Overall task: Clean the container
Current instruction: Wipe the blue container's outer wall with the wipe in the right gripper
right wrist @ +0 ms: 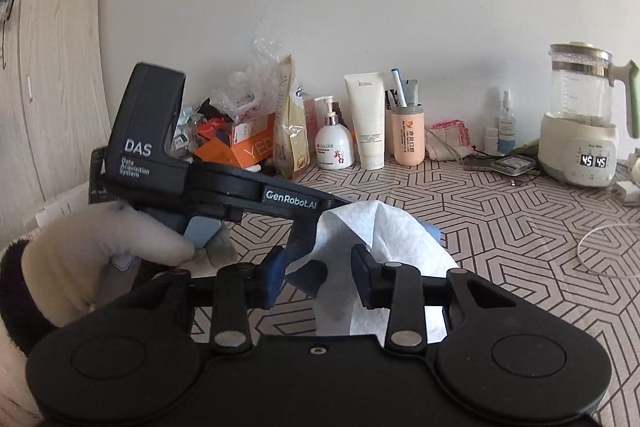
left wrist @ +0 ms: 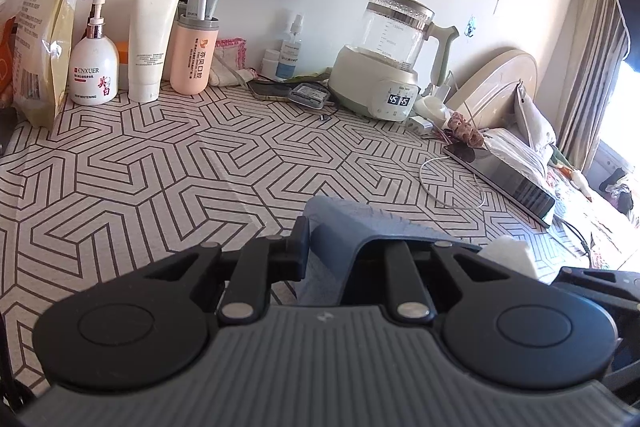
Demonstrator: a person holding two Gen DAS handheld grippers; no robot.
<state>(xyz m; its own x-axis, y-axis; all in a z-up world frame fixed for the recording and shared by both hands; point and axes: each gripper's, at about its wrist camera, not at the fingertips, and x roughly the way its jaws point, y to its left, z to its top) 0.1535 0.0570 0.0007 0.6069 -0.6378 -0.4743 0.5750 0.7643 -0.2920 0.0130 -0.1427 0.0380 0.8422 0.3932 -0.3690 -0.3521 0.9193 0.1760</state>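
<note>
The blue container (left wrist: 340, 227) sits near the front edge of the table (left wrist: 160, 163), clamped at its rim by the left gripper (left wrist: 320, 247), whose fingers are drawn in close on the blue wall; only one dark pad shows plainly, the other is hidden behind the container. In the right wrist view most of the container (right wrist: 308, 277) is buried under a white wipe (right wrist: 384, 239) that drapes over and into it. The right gripper (right wrist: 318, 277) stands spread, its pads on either side of the wipe without pressing it. A gloved hand (right wrist: 108, 255) wraps the handle of the left gripper, which reaches in level from the left side. Along the table's back edge, against the wall, stand a white pump bottle (left wrist: 94, 67), a white tube (left wrist: 150, 35), a peach cup (left wrist: 192, 55) with a pen in it, and a glass kettle (left wrist: 394, 51) on a lit base. A dark tablet (left wrist: 508, 179) lies at the right edge, partly cut off. The heap of packets in the far left corner is too jumbled to sort out.
</note>
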